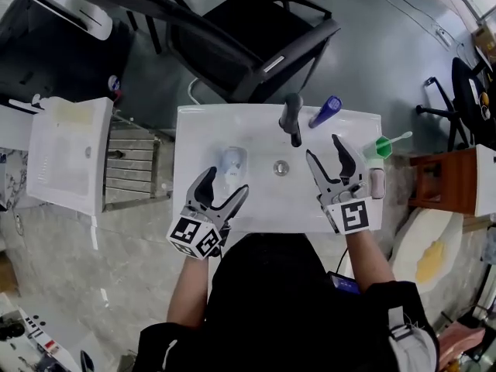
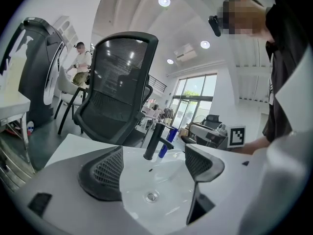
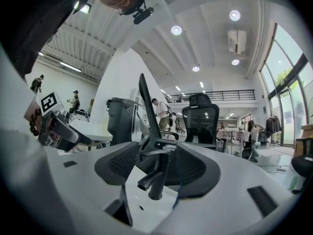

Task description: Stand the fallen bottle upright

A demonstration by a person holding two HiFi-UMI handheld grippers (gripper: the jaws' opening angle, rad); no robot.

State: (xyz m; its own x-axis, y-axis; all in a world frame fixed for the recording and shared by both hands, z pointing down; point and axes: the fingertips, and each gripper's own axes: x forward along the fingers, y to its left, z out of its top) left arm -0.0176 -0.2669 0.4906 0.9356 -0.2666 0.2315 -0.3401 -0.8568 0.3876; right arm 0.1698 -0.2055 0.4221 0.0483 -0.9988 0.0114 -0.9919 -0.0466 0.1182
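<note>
In the head view, your left gripper (image 1: 229, 180) and right gripper (image 1: 324, 146) both gaped wide and empty over the sink (image 1: 194, 130). One blue bottle (image 1: 325, 111) sat upper centre-right beside the single faucet (image 1: 291, 118), its long axis running lower left to upper right.

Only the left gripper view showed that bottle (image 2: 166, 142) apparently standing on its base, cap up, just right of the faucet.

In the right gripper view, the jaws stood apart, the faucet showed beyond them, and the bottle was mostly hidden.
</note>
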